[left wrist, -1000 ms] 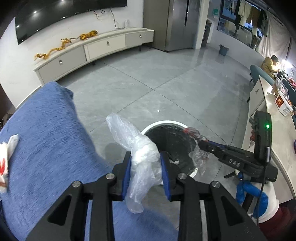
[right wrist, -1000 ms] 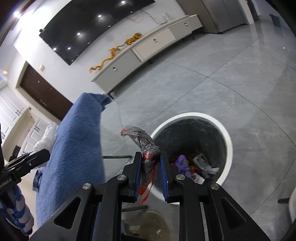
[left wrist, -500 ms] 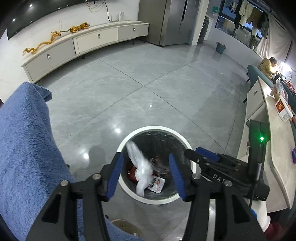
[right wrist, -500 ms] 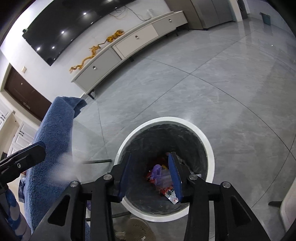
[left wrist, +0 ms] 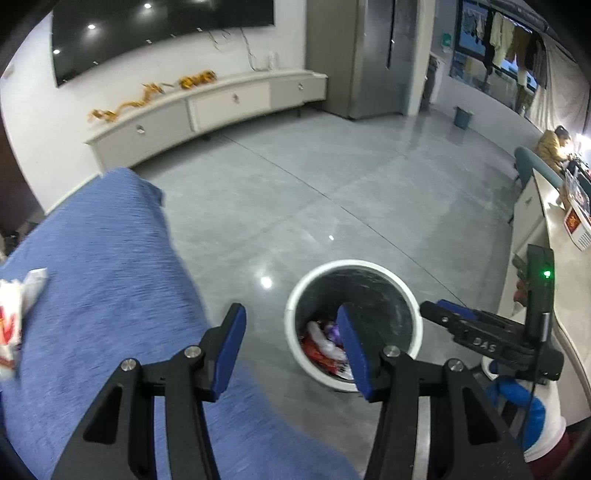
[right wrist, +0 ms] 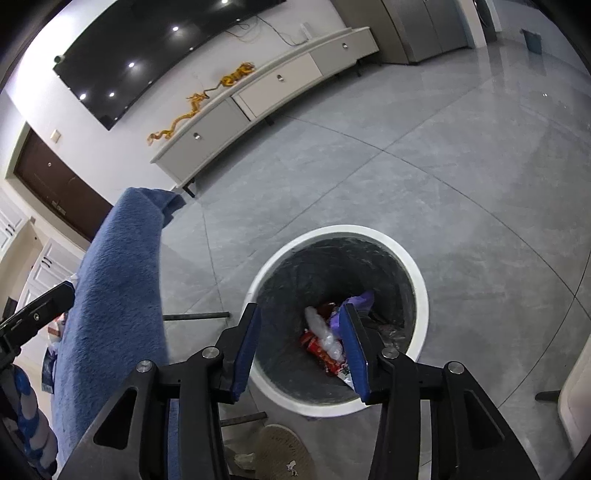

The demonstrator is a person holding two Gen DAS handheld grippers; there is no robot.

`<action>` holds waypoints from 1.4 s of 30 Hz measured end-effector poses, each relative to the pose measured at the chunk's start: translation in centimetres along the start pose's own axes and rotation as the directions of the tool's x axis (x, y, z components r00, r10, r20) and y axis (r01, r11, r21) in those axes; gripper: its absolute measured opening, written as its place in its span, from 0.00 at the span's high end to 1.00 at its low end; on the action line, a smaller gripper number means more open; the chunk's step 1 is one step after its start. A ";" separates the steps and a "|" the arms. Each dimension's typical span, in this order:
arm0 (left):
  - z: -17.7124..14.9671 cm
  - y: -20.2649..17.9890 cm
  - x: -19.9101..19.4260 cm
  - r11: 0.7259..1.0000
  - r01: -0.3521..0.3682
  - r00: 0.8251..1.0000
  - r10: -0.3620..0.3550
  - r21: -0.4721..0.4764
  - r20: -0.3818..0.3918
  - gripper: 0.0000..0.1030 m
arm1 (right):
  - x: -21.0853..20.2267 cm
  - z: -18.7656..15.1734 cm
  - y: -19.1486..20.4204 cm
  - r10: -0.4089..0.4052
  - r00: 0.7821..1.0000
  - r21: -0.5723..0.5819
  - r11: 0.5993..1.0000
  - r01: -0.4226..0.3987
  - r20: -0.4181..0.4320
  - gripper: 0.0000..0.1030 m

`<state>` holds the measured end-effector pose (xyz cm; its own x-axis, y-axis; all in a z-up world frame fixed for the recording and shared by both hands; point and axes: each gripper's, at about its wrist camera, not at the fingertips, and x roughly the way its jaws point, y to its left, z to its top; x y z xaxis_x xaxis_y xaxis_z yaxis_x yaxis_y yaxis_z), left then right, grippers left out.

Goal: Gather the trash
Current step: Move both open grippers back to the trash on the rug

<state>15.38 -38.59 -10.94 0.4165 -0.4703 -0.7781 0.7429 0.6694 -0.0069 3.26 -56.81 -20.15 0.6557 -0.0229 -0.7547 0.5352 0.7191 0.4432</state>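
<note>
Left wrist view looks down over a grey tiled floor (left wrist: 295, 192) with the left gripper (left wrist: 291, 347) held above it, its blue-padded fingers (left wrist: 231, 347) standing apart with nothing between them. Just beyond the right finger stands a round white-rimmed trash bin (left wrist: 295, 295) lined in dark plastic, and the collected trash (left wrist: 321, 345) lies at its bottom: red wrappers, a clear plastic bag and something purple. A blue cloth (left wrist: 103, 280) covers the surface on the left, and a white and red wrapper (left wrist: 14, 321) rests on it at the far left edge of the picture. Across the room a long low cream cabinet (left wrist: 207, 107) runs along the white wall under a dark wall screen (left wrist: 159, 33), with a golden ornament (left wrist: 147, 96) lying on top; a tall grey cupboard (left wrist: 354, 55) stands to its right. At the right edge a pale counter (left wrist: 561, 236) stretches away, and a seated person (left wrist: 552, 147) is at its far end. The right gripper (left wrist: 439, 314) shows at the right, held by a gloved hand (left wrist: 524, 410). From the right wrist view, the right gripper (right wrist: 301, 350) hangs over the near rim of the bin (right wrist: 417, 280), its jaws opening and nothing gripped between the fingers (right wrist: 245, 350); the trash (right wrist: 325, 343) lies below in the bin. The blue cloth (right wrist: 118, 288) hangs to the left, and a brown door (right wrist: 55, 184) is beyond it.
</note>
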 end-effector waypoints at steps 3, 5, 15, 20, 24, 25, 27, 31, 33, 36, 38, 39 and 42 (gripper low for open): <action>-1.2 1.4 -2.6 0.999 -0.043 0.998 0.043 -0.006 0.047 0.52 | -1.2 -0.5 1.5 0.009 1.000 -0.026 1.000 -0.008 0.014 0.55; -2.2 2.2 -4.2 0.997 -0.081 0.994 0.082 -0.009 0.077 0.52 | -2.0 -0.9 2.4 0.013 1.000 -0.048 0.999 -0.012 0.021 0.54; -6.3 5.8 -11.8 0.978 -0.184 0.959 0.201 -0.102 0.202 0.47 | -5.8 -1.7 10.1 0.084 0.995 -0.184 0.980 -0.072 0.061 0.52; -7.8 8.3 -15.5 0.962 -0.210 0.932 0.251 -0.174 0.261 0.42 | -7.9 -2.3 14.4 0.122 0.989 -0.266 0.959 -0.097 0.079 0.49; -9.1 10.2 -18.1 0.951 -0.216 0.915 0.276 -0.219 0.296 0.40 | -9.4 -3.3 17.8 0.145 0.986 -0.336 0.935 -0.110 0.081 0.48; -9.3 10.5 -18.5 0.949 -0.217 0.911 0.281 -0.227 0.302 0.39 | -9.7 -3.5 18.6 0.150 0.985 -0.348 0.930 -0.114 0.080 0.47; -9.9 11.3 -19.5 0.944 -0.218 0.903 0.291 -0.246 0.316 0.38 | -10.3 -3.8 20.1 0.159 0.984 -0.378 0.918 -0.119 0.077 0.47; -11.6 13.3 -21.6 0.930 -0.221 0.887 0.318 -0.295 0.336 0.32 | -11.3 -4.6 22.9 0.176 0.982 -0.418 0.899 -0.130 0.074 0.47; -12.6 14.3 -22.4 0.921 -0.226 0.879 0.333 -0.317 0.341 0.30 | -11.7 -5.2 24.3 0.185 0.980 -0.438 0.889 -0.137 0.070 0.46; -14.2 16.0 -23.9 0.907 -0.238 0.868 0.359 -0.347 0.343 0.27 | -12.1 -6.2 26.2 0.194 0.979 -0.467 0.872 -0.145 0.056 0.45; -15.5 17.2 -25.0 0.896 -0.248 0.857 0.380 -0.370 0.347 0.27 | -12.4 -6.7 27.4 0.200 0.979 -0.484 0.862 -0.153 0.048 0.45; -16.2 17.8 -25.5 0.890 -0.252 0.852 0.390 -0.381 0.349 0.27 | -12.5 -7.1 28.2 0.206 0.978 -0.495 0.854 -0.159 0.042 0.45; -18.4 20.0 -27.0 0.868 -0.270 0.837 0.425 -0.416 0.344 0.25 | -12.8 -8.0 30.2 0.223 0.975 -0.521 0.835 -0.177 0.026 0.45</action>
<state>9.35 -1.89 -1.62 0.8447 -0.3073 -0.4381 0.3147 0.9474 -0.0578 6.78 -29.25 -0.93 0.7721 0.1197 -0.6242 0.0536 0.9663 0.2517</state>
